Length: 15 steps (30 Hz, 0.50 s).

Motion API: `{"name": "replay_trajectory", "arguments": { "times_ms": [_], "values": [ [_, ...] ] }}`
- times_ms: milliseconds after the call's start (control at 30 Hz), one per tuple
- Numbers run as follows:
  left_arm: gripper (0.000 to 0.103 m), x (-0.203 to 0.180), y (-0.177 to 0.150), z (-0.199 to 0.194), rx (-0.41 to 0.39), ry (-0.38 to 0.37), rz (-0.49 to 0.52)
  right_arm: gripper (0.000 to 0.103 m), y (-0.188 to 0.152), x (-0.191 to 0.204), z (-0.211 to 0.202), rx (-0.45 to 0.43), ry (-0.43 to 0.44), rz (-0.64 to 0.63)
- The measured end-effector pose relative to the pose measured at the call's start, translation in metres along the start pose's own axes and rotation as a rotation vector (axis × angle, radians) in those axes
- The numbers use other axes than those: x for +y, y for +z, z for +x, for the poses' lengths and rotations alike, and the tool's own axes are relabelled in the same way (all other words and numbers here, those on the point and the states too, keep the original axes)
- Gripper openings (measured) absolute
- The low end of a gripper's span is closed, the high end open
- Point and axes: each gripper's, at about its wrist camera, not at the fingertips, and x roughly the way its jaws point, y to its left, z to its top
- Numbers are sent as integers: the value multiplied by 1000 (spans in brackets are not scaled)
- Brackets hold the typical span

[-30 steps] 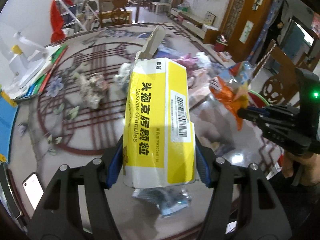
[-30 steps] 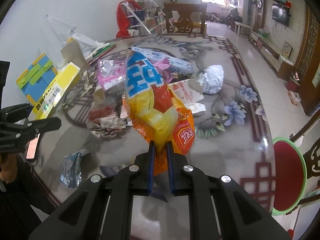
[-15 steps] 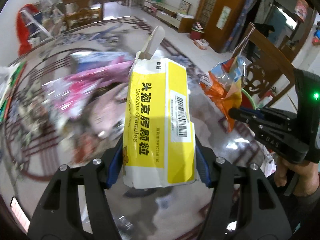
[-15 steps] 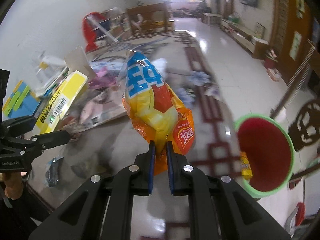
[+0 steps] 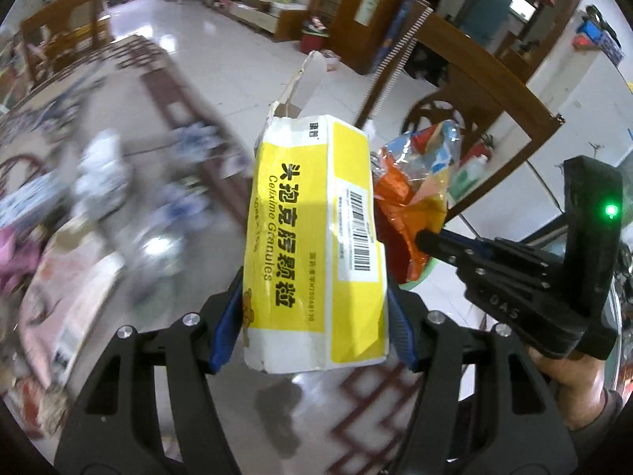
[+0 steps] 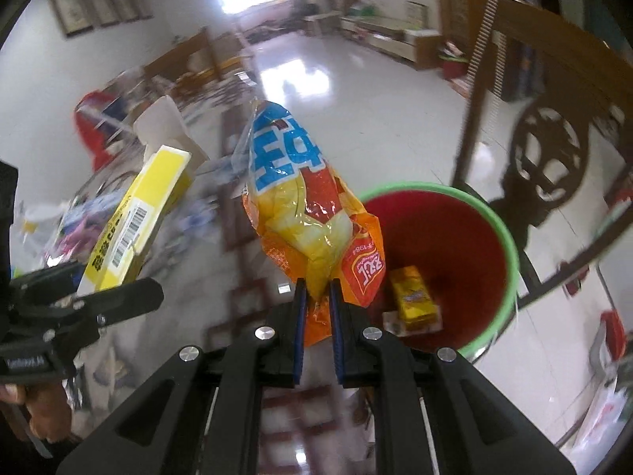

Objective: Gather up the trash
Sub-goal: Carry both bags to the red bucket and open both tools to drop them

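Note:
My left gripper [image 5: 312,316] is shut on a yellow and white medicine box [image 5: 316,237] with its top flap torn open; the box also shows in the right wrist view [image 6: 134,213]. My right gripper [image 6: 316,297] is shut on an orange, yellow and blue snack bag [image 6: 308,206], held up beside the box; the bag also shows in the left wrist view [image 5: 415,194]. A red bin with a green rim [image 6: 510,245] stands on the floor just right of the bag. It holds a yellow packet [image 6: 413,297].
The glass table with its brown pattern [image 5: 368,403] lies under both grippers, with blurred trash [image 5: 99,182] spread to the left. A carved wooden chair [image 6: 550,146] stands behind the bin. The tiled floor [image 6: 356,91] stretches beyond.
Both grippers have swung right with their loads, away from the trash pile on the table. The red bin has come into view and grown closer under the snack bag.

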Motion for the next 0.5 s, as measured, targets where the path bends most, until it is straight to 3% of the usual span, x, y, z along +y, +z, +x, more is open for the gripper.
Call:
{"name": "replay_trajectory", "arguments": {
  "times_ms": [167, 500],
  "values": [
    [61, -29, 24, 39, 42, -44, 34, 10, 12, -36, 0, 15, -28, 69],
    [62, -50, 47, 98, 144, -84, 10, 10, 19, -85, 11, 59, -59, 193]
  ]
}}
